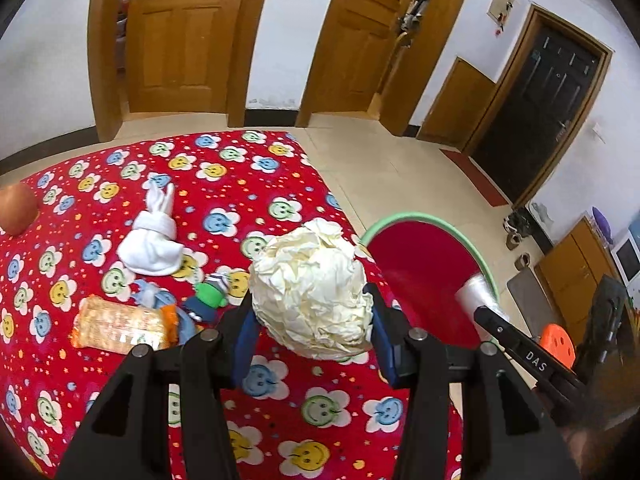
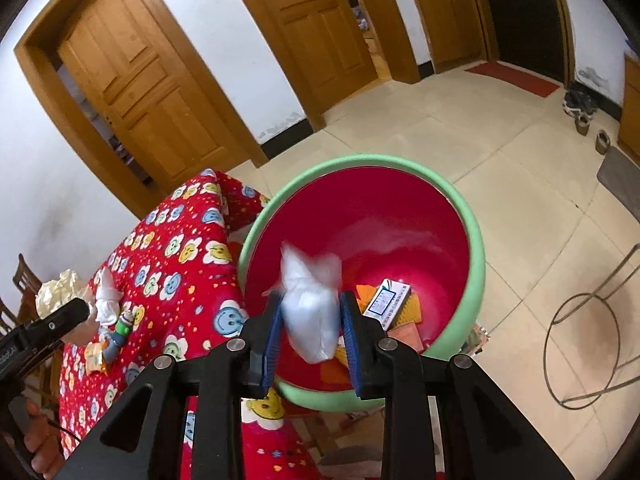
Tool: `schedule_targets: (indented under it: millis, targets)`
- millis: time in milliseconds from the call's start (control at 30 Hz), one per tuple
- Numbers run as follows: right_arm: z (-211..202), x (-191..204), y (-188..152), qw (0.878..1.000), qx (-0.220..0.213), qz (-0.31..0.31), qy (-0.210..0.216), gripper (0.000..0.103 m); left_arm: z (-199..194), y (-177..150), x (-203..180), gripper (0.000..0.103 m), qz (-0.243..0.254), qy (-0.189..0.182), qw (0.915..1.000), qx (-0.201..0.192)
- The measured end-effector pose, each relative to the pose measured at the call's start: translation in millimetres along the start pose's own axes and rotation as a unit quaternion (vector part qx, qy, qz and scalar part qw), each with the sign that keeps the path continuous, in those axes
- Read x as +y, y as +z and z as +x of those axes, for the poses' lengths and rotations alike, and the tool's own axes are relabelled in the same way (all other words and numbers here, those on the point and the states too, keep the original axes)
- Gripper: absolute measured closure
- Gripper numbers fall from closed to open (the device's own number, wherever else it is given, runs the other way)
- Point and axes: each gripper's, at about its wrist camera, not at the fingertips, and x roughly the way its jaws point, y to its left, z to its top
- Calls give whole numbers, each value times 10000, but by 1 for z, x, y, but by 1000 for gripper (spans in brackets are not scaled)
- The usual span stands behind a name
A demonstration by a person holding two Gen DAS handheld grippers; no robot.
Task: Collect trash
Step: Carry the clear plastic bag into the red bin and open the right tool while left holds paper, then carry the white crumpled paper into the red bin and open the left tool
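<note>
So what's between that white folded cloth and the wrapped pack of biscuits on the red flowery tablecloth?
In the left wrist view, between the white folded cloth and the wrapped biscuit pack lies only bare red flowery tablecloth; a small blue toy figure sits just right of that gap.

Left wrist view: we look steeply down along the left tongs, close over the worktop. Right wrist view: we face down into the bin. Both views share worktop, bin and doors.

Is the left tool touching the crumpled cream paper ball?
Touching. The left wrist view shows the left tool with both blue pads pressed against the crumpled cream paper ball.
</note>
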Motion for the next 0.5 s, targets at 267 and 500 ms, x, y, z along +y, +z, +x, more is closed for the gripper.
schedule_targets:
  millis: [267,500]
  targets:
    - [-15,-11,2,9998,-199,46,34,67,13,-1,-20,53,150,-92,9997,149]
    - [-27,-18,0,9994,-324,55,48,66,27,-2,-41,53,339,-246,9988,265]
